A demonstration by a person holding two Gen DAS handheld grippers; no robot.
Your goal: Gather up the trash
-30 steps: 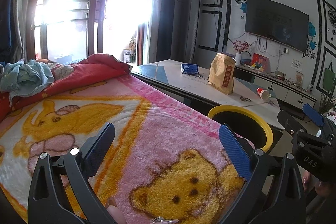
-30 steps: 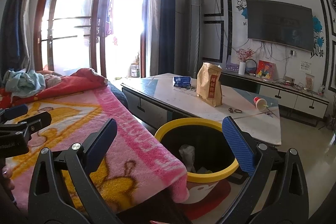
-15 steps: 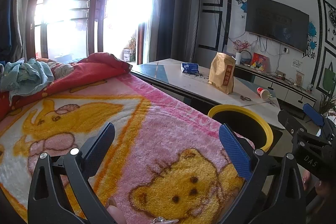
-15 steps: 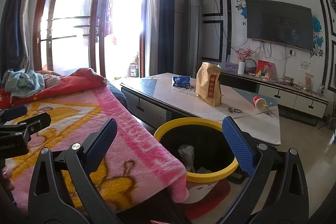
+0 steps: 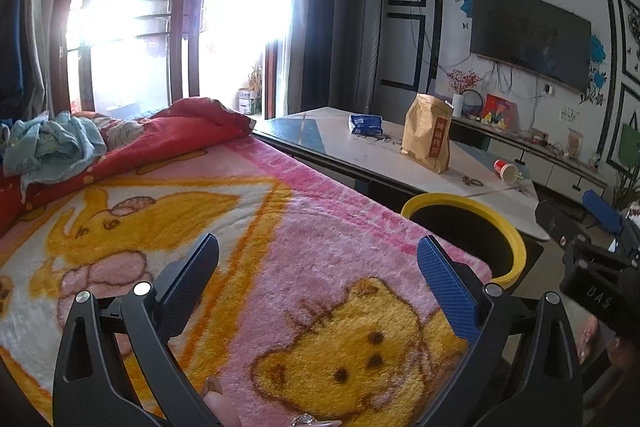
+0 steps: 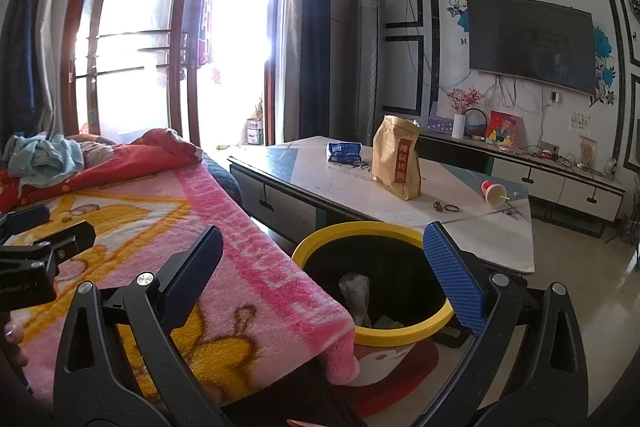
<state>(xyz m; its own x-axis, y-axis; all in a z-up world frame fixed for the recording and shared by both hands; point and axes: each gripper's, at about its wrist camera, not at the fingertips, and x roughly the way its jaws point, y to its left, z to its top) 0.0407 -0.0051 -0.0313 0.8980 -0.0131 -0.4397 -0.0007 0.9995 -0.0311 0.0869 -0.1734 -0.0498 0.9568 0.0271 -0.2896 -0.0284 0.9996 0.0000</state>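
A yellow-rimmed black bin (image 6: 420, 337) stands on the floor between the bed and the low table, with crumpled paper (image 6: 356, 293) inside. The bin's rim (image 5: 508, 231) also shows in the left wrist view. On the table lie a brown paper bag (image 6: 396, 157), a blue packet (image 6: 344, 151) and a tipped red-and-white cup (image 6: 495, 193). My right gripper (image 6: 322, 269) hangs open above the bin's near edge, nothing between its fingers. My left gripper (image 5: 318, 277) is open over the pink blanket (image 5: 280, 227), also empty.
The low white table (image 6: 460, 227) sits just beyond the bin. A red quilt (image 5: 168, 135) and blue clothes (image 5: 48, 147) lie at the bed's far end. A TV cabinet (image 6: 560, 179) lines the right wall under the television (image 6: 528, 45). Glass doors (image 6: 168, 39) stand behind.
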